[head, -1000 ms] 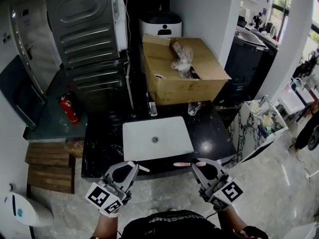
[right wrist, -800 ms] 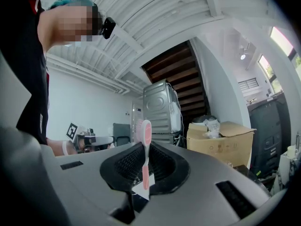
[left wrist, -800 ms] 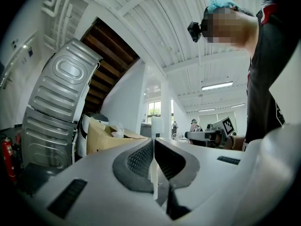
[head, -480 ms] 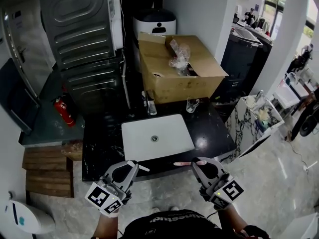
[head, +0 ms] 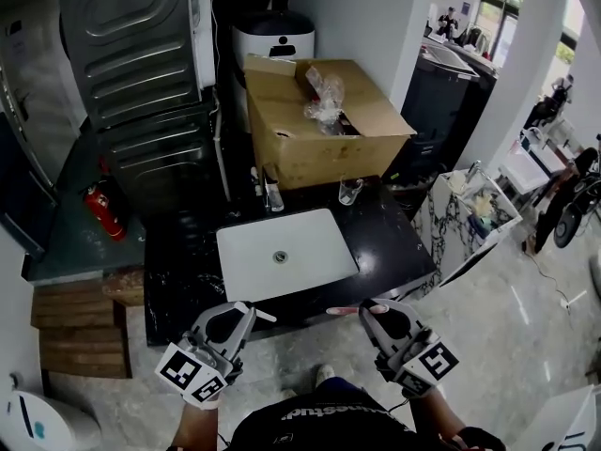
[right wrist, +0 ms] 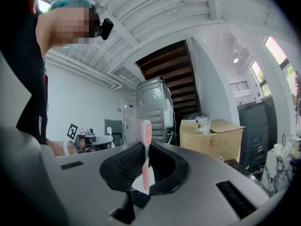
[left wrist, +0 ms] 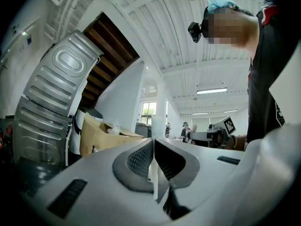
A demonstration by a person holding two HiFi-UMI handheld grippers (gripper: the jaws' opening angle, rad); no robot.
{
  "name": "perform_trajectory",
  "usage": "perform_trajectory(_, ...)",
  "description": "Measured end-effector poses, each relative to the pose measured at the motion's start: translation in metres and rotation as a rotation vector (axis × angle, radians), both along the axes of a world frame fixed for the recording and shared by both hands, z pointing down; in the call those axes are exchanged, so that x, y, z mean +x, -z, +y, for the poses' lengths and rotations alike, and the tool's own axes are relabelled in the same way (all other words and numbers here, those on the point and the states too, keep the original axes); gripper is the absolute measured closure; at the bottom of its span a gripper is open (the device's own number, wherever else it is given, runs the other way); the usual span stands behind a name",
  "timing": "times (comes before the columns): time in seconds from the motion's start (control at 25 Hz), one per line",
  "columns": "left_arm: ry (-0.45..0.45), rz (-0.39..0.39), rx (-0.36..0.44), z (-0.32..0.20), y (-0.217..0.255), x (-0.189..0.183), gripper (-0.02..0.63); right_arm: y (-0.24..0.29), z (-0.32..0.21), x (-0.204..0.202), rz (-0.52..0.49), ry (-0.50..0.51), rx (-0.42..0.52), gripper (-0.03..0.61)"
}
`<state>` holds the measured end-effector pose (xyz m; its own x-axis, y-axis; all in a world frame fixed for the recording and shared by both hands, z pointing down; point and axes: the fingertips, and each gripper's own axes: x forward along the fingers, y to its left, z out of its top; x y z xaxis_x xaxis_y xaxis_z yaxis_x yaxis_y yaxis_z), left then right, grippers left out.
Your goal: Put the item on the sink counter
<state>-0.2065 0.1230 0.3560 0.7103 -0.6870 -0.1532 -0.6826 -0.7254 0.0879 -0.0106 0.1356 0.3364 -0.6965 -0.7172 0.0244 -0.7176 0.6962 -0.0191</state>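
Right gripper (head: 374, 310) is clamped on a pink and white toothbrush (head: 347, 310), its jaws drawn in close with only the slim handle between the pads. In the right gripper view the toothbrush (right wrist: 146, 166) stands upright between the jaws of the right gripper (right wrist: 145, 160), gripped low on the handle, with the pink head rising clear above the pads. From the head view the brush pokes out sideways from the jaw tips towards the left gripper (head: 246, 312), level and held off any surface. It sits right along the near edge of the black stone table (head: 399, 242), just in front of the white sink basin (head: 286, 252). Whether it is over the table or just short of it cannot be told.

The left gripper (left wrist: 154, 160) has its jaws nearly together on a thin white stick (left wrist: 154, 180). In the head view this stick (head: 266, 317) juts from the tips towards the right gripper, also at the table's near edge. The two held things point at one another with a clear gap between them.

Behind the basin stand a faucet (head: 272, 195) and a clear glass (head: 349, 192). An open cardboard box (head: 319, 134) sits at the back of the table.
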Motion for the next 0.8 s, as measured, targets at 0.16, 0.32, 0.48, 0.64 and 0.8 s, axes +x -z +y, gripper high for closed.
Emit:
perform_trajectory(0.16, -0.019, -0.007, -0.007, -0.013, -0.005, 0.012, 0.592, -0.004, -0.011, 0.014, -0.009, -0.027, 0.001, 0.523)
perform_trajectory(0.32, -0.024, -0.022, -0.017, -0.035, -0.012, 0.028, 0.592, -0.013, -0.035, 0.032, -0.028, -0.039, -0.002, 0.523)
perform_trajectory(0.48, -0.016, -0.034, -0.013, -0.068, -0.008, 0.048, 0.592, -0.013, -0.071, 0.049, -0.047, -0.021, 0.003, 0.523)
perform_trajectory(0.64, -0.005, -0.035, 0.002, -0.111, 0.001, 0.075, 0.592, -0.007, -0.117, 0.072, -0.061, 0.000, 0.015, 0.523)
perform_trajectory(0.8, 0.000, -0.042, 0.019, -0.159, 0.008, 0.107, 0.592, -0.001, -0.168, 0.100, -0.073, 0.015, 0.027, 0.523)
